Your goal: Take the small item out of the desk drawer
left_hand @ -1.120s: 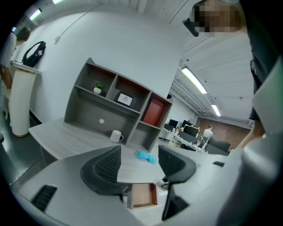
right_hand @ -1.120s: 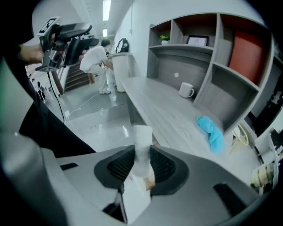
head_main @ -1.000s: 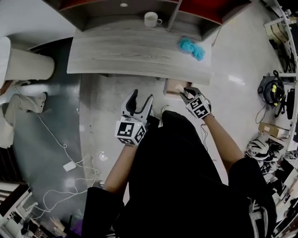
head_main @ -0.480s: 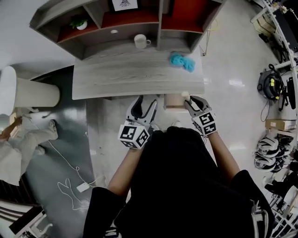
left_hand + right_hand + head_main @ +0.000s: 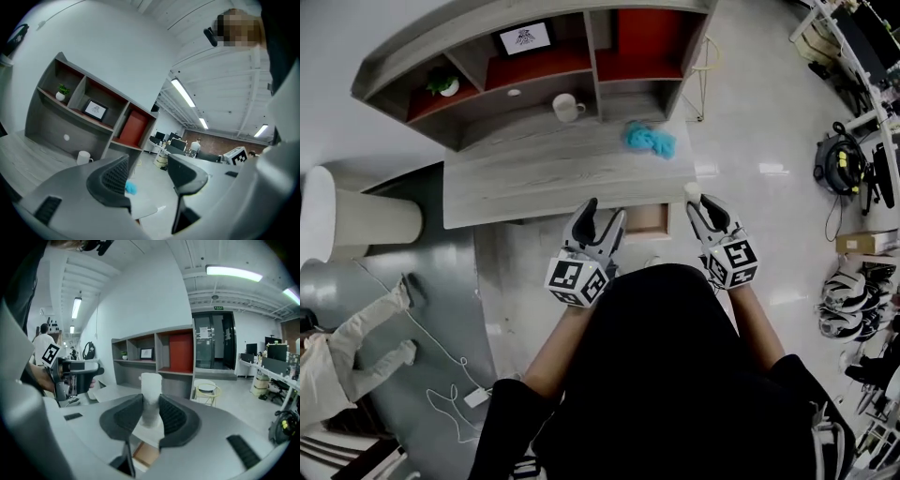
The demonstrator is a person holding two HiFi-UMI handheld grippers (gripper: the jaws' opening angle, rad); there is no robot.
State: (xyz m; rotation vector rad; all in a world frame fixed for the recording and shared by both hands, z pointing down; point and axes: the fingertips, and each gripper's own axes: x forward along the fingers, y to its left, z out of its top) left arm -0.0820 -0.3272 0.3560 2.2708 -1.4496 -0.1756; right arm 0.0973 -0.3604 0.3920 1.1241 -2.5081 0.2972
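My right gripper is shut on a small white cylindrical item, held in the air by the desk's right front corner. In the right gripper view the item stands upright between the ribbed pads, above the open wooden drawer. The drawer juts out under the grey desk. My left gripper hovers at the desk's front edge, left of the drawer. Its jaws stand open with nothing between them.
A white mug and a blue cloth lie on the desk below a grey and red shelf unit. A white round column stands left. A person's legs and cables are on the floor.
Both grippers have risen. The right one has carried the white item up from the drawer to the height of the desk top; the left has moved forward to the desk edge.
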